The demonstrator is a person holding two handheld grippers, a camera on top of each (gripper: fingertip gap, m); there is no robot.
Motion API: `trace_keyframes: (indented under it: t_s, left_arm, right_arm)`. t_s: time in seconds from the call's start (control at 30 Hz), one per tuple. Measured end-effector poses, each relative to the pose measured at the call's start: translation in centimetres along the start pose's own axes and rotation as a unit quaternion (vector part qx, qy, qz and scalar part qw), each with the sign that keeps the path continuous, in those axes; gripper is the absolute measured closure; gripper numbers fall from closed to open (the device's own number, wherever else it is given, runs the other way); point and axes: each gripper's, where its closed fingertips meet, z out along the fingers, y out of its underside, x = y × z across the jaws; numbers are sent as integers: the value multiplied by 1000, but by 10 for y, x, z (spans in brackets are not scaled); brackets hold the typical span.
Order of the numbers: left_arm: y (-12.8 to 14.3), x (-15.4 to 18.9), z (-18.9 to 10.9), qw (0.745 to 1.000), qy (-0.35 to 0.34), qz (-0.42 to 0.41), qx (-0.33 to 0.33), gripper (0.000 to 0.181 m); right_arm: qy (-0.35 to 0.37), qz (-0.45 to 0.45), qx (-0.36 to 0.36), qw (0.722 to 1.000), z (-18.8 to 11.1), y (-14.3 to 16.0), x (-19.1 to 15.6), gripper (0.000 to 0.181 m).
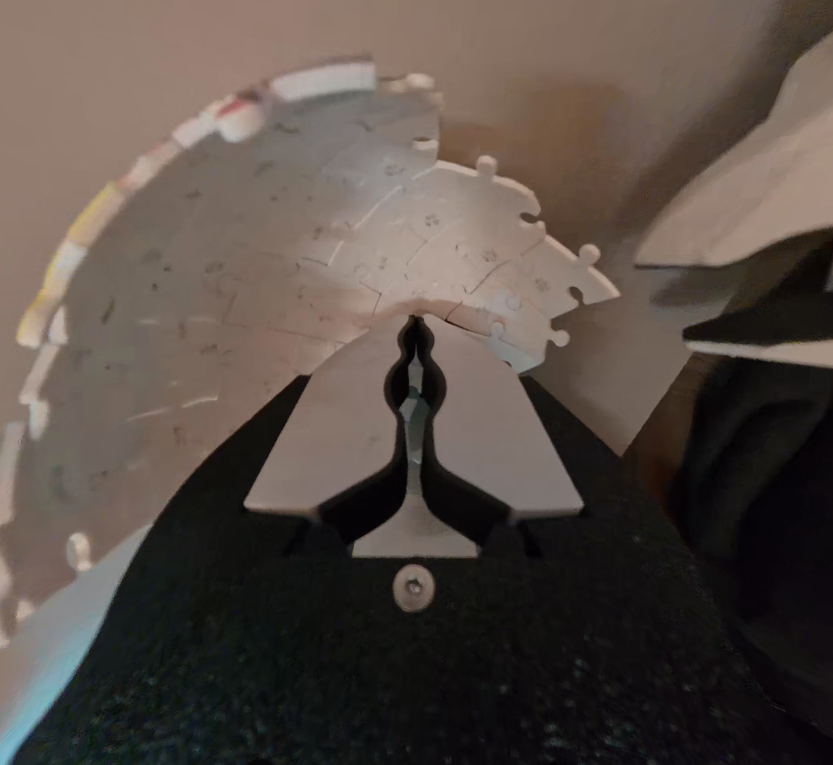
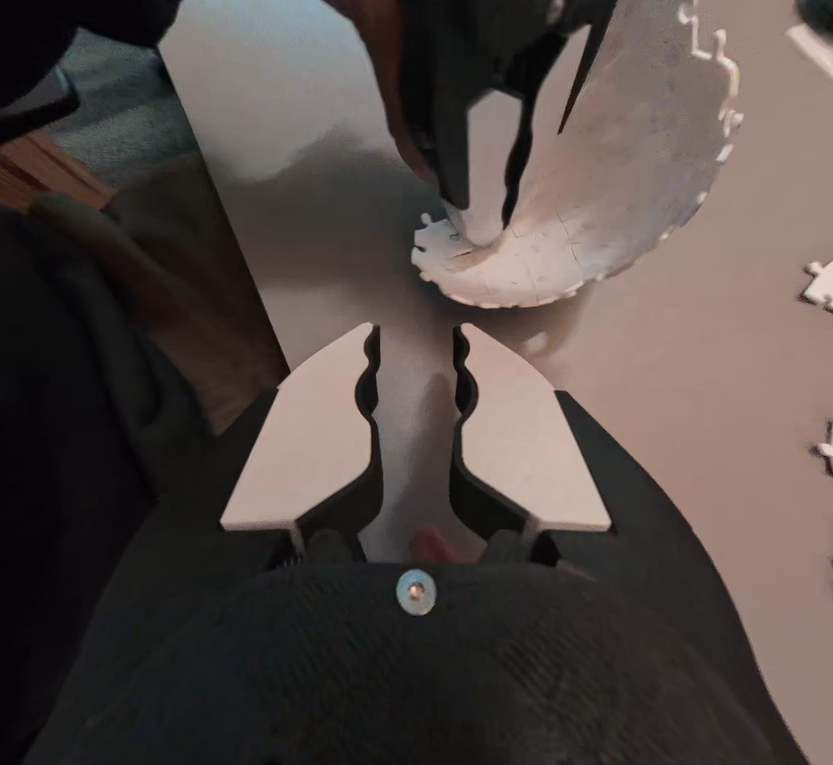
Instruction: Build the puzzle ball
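Note:
The part-built puzzle ball [image 1: 252,275] is a curved white shell of joined pieces with a knobbed open edge. My left gripper [image 1: 414,320] is shut on the shell's rim and holds it above the table. The right wrist view shows the same shell [image 2: 586,202] with the left gripper [image 2: 484,229] clamped on its near edge. My right gripper [image 2: 415,331] is open and empty, just short of the shell's lower rim. Loose white puzzle pieces [image 2: 818,281] lie on the table at the right.
The beige table [image 2: 631,405] carries the pieces; its edge [image 2: 234,220] runs at the left, with wooden floor and dark clothing beyond. The other gripper [image 1: 743,220] shows blurred at the right of the left wrist view. A dark teal object [image 2: 816,0] stands at the far right. There is about 8 centimeters between the tips of the two grippers.

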Motion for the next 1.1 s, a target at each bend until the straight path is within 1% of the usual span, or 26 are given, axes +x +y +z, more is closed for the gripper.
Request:
trace_keyframes:
  t_s: [0.07,0.17,0.23,0.3,0.4,0.53,0.67,0.77,0.97,1.1]
  left_arm:
    - [-1,0,0,1000,5,-21,14,181]
    - [-2,0,0,998,10,-53,36,181]
    - [-4,0,0,996,12,-77,53,181]
    - [-6,0,1,993,14,-96,73,181]
    - [-7,0,1,992,7,-88,87,181]
    - [-8,0,1,993,-21,-77,90,181]
    - [-9,-1,1,993,-39,-70,90,181]
    - [-9,-1,1,994,-47,-54,87,181]
    - [-12,-1,1,993,-75,14,90,181]
    - [-11,-2,0,993,-82,15,85,181]
  right_arm:
    - [43,-37,25,998,6,-6,-1,151]
    - [96,-106,44,989,15,-13,8,165]
    - [100,-151,52,982,21,-17,8,167]
    - [93,-168,34,981,25,-17,8,165]
    - [95,-172,33,980,23,-21,11,167]
    - [93,-168,16,981,27,-14,13,167]
    - [109,-170,-14,979,35,-5,15,168]
    - [119,-168,-14,979,36,-4,19,170]
    - [145,-197,-17,969,37,-1,24,174]
    - [166,-219,-16,961,35,-2,27,172]
